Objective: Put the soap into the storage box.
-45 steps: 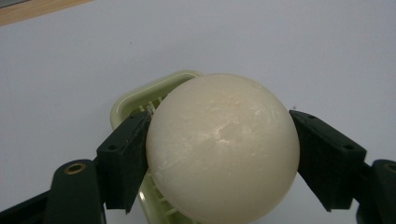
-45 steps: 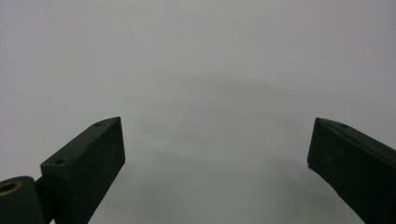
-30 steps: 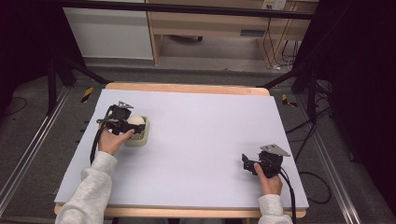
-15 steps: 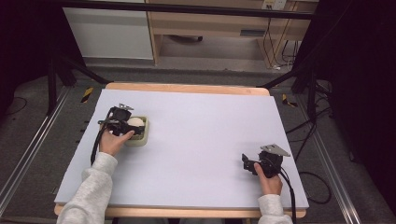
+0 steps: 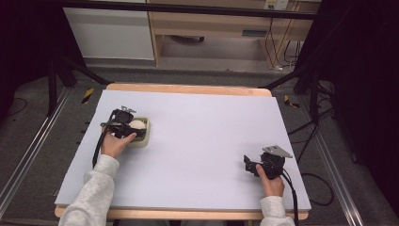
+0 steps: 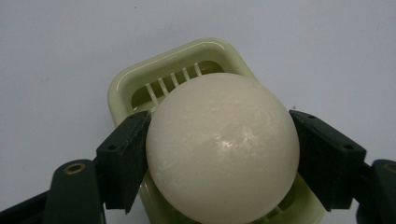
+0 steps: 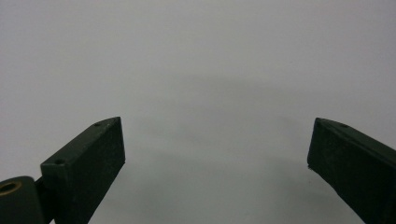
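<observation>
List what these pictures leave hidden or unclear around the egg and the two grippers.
- Whether the egg rests in the slotted green tray or hangs just above: the left gripper view has the egg covering the tray's middle.
- The egg's underside: cut off by the bottom edge there.
- The left gripper jaws in the high view: too small, under the hand.
- The right gripper body: outside its own view.

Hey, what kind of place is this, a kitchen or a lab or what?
Probably a lab or recording workspace, not a kitchen: a bare white table framed by black stands, loose cables across the floor, and handheld grippers.
</observation>
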{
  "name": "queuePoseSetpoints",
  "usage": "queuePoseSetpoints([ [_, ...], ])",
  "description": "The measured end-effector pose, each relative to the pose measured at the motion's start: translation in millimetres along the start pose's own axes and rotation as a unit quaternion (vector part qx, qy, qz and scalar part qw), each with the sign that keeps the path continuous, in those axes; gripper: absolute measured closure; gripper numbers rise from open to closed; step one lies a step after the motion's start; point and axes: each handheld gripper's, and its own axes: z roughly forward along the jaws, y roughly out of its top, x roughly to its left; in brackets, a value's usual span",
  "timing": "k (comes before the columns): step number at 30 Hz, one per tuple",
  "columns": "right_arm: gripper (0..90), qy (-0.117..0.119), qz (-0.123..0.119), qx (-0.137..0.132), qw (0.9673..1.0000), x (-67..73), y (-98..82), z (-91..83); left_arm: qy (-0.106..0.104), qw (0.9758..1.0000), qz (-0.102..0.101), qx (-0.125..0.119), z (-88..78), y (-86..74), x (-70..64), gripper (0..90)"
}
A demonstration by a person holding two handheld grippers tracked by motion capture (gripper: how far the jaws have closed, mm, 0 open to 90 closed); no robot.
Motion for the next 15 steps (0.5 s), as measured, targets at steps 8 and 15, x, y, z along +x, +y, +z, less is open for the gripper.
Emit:
queuePoseSetpoints([
  [8,4.4,0.0,-0.001,0.0,1.0,-0.1,0.0,0.1,0.003,1.0,-0.001,-0.006,-1.1,-1.7,0.8,23.4],
  [15,4.4,-0.002,-0.002,-0.002,1.0,0.2,-0.1,-0.3,0.001,0.9996,0.003,-0.028,-20.1,-2.7,0.2,14.3],
])
